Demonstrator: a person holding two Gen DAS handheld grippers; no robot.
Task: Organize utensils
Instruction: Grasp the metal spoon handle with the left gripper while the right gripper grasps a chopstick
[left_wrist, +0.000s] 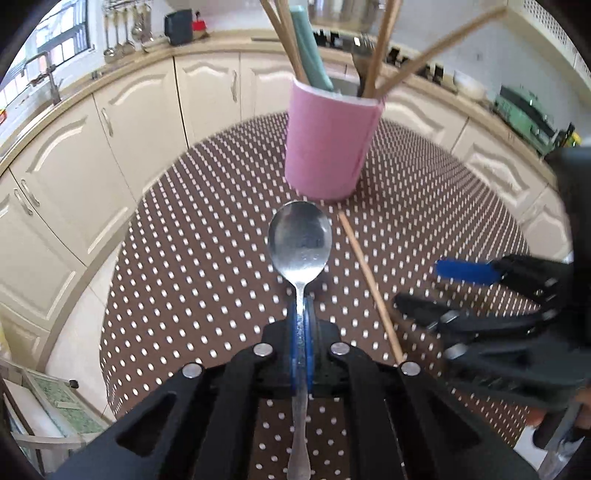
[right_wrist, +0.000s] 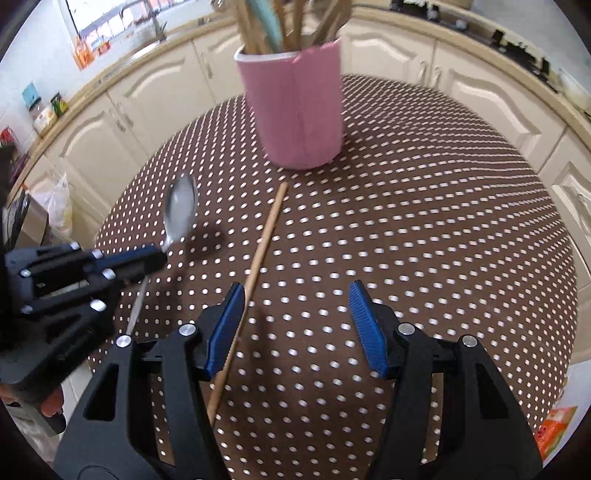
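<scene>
Tablecloth (left_wrist: 184, 280), brown with white dots, spreads under both my claws and is nearly cleared. Ahead of both claws stands the pink holder (left_wrist: 328, 147), already stocked with wooden chopsticks and a teal-handled utensil, so I judge most of the sorting done. Two pieces are left outside it, as far as I can see: the metal spoon (left_wrist: 300, 240) and one loose wooden chopstick (left_wrist: 369, 288).

My left claw (left_wrist: 303, 314) is clamped on the spoon's neck, the bowl sticking out forward toward the holder's base and the handle trailing back beneath the claw. It has yet to go into the holder. My right claw (right_wrist: 295, 325) stands open, gripping nothing. The chopstick lies on the cloth with its near end just beside the inner face of that claw's left finger (right_wrist: 225, 328); I cannot tell whether they touch.

The left wrist view shows the blue pads pinching the spoon and the bowl's inner face. The right wrist view shows what that one hides: the spoon lifted clear, casting a shadow on the cloth, and how the chopstick sits between the open fingers.
</scene>
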